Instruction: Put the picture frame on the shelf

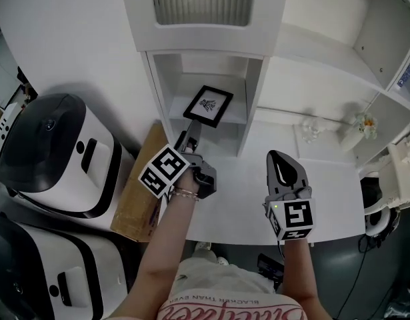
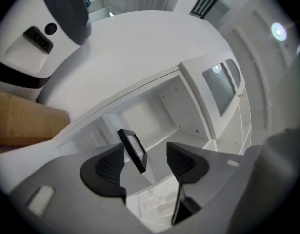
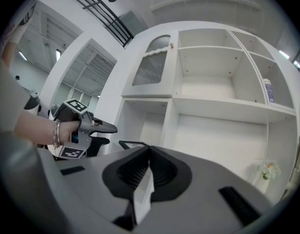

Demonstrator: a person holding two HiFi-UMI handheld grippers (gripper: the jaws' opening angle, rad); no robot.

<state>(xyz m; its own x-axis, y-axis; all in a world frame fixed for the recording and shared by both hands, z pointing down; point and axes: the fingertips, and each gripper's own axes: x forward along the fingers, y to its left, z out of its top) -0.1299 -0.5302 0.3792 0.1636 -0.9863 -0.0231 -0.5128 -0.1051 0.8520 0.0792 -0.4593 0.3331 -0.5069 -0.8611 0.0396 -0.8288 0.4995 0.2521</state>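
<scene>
A black picture frame (image 1: 208, 105) with a white print stands tilted on the shelf (image 1: 237, 115) in the narrow left compartment of the white unit. My left gripper (image 1: 190, 137) is just in front of it, open, pointing into the compartment. In the left gripper view the frame (image 2: 133, 150) shows edge-on between the spread pads (image 2: 109, 165), apart from both, with my left gripper (image 2: 147, 153) clear of it. My right gripper (image 1: 279, 159) is shut on nothing, lower right, in front of the wide compartment. The right gripper view shows its jaws (image 3: 148, 152) pressed together and the left gripper (image 3: 86, 128) at the compartment.
Two white and black machines (image 1: 58, 152) stand at the left beside a brown cardboard box (image 1: 139, 185). A small flower vase (image 1: 365, 125) and a clear glass piece (image 1: 311, 131) sit on the right shelf. A ribbed glass door (image 1: 201, 2) is above the frame's compartment.
</scene>
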